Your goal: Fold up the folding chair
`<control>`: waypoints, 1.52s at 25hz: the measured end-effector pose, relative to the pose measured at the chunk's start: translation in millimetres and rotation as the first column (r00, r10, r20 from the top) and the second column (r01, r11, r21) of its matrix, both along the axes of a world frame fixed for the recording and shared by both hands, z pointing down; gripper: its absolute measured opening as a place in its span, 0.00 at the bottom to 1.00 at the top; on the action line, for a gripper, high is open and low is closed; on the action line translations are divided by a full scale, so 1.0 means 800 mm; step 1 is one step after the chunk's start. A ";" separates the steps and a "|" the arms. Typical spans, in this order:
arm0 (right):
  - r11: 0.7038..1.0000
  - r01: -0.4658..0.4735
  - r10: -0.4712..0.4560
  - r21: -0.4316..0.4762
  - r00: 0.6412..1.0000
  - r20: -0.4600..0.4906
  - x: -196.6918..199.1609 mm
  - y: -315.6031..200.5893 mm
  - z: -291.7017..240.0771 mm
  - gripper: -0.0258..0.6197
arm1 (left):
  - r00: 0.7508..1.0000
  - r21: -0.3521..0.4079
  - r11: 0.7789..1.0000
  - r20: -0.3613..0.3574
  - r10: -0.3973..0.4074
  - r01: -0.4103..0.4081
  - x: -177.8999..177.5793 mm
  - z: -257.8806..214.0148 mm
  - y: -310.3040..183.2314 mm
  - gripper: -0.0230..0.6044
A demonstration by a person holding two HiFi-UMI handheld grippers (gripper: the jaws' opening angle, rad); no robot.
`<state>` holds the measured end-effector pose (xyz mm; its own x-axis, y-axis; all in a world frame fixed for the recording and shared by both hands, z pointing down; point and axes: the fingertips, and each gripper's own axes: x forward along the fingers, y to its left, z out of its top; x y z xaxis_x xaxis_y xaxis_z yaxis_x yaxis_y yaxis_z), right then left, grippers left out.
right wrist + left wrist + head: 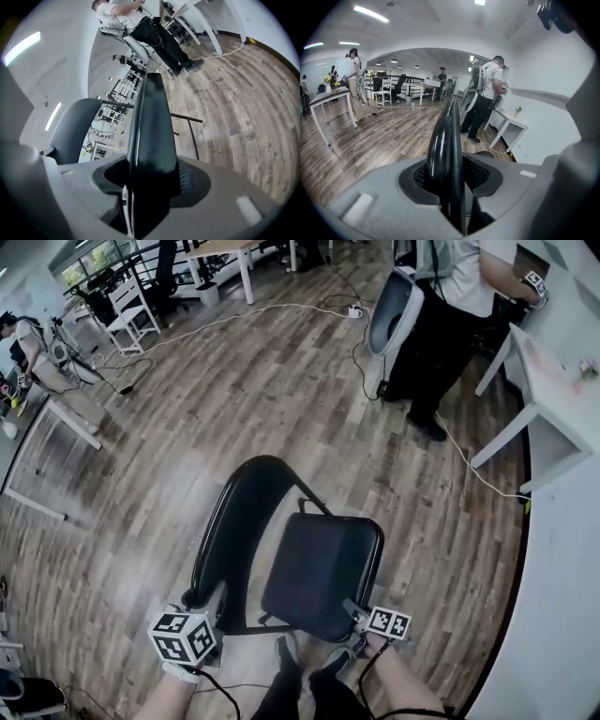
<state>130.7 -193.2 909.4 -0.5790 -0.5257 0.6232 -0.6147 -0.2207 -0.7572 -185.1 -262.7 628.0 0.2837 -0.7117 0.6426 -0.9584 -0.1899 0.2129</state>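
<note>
Folding chair [281,549] sits directly ahead of both grippers, over wood-plank floor [234,399], just beyond the operator's shoes [309,662]. We note the left gripper [214,602] at the chair's near-left, jaws clamped on the backrest [234,521]; left gripper view confirms the black rim running up between the ribbed pads, contact both sides. Right gripper [354,615] at near-right corner, jaws clenched on the seat [323,563] edge; right gripper view shows the seat edge-on between pads. Materials: backrest is a glossy black curved hoop w/ rounded rim; seat a black padded slab, rounded corners, matte; frame thin black tube [311,499]. Floor boards grey-brown, worn grain. Whether chair feet touch the floor: cannot tell. Bkgd: person [450,315] standing at a white table [553,381], well apart from chair; white cable [262,313] on floor.
</note>
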 end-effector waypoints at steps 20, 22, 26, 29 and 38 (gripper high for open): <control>0.998 0.011 -0.021 -0.059 0.986 -0.168 -0.214 -0.052 -0.164 0.39 | 0.999 0.047 0.998 0.005 0.040 -0.040 -0.017 -0.106 0.012 0.23; 0.998 0.008 -0.019 -0.060 0.982 -0.186 -0.226 -0.054 -0.170 0.36 | 0.999 0.045 0.998 0.004 0.043 -0.043 -0.020 -0.111 0.015 0.23; 0.997 0.008 -0.022 -0.071 0.979 -0.202 -0.237 -0.060 -0.173 0.35 | 0.999 0.049 0.998 0.010 0.047 -0.047 -0.014 -0.112 0.017 0.22; 0.998 0.010 -0.023 -0.068 0.983 -0.185 -0.255 -0.066 -0.179 0.33 | 0.998 0.064 0.996 0.029 0.057 -0.058 -0.003 -0.119 0.019 0.22; 0.994 0.056 -0.069 -0.092 0.988 -0.139 -0.298 -0.078 -0.193 0.29 | 0.992 0.105 0.991 0.105 0.067 -0.078 0.033 -0.130 0.028 0.20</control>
<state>-107.4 -255.7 755.4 -0.5115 -0.4311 0.7433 -0.7290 -0.2402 -0.6410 -158.6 -240.0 523.6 0.2746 -0.7589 0.5904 -0.9569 -0.2763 0.0898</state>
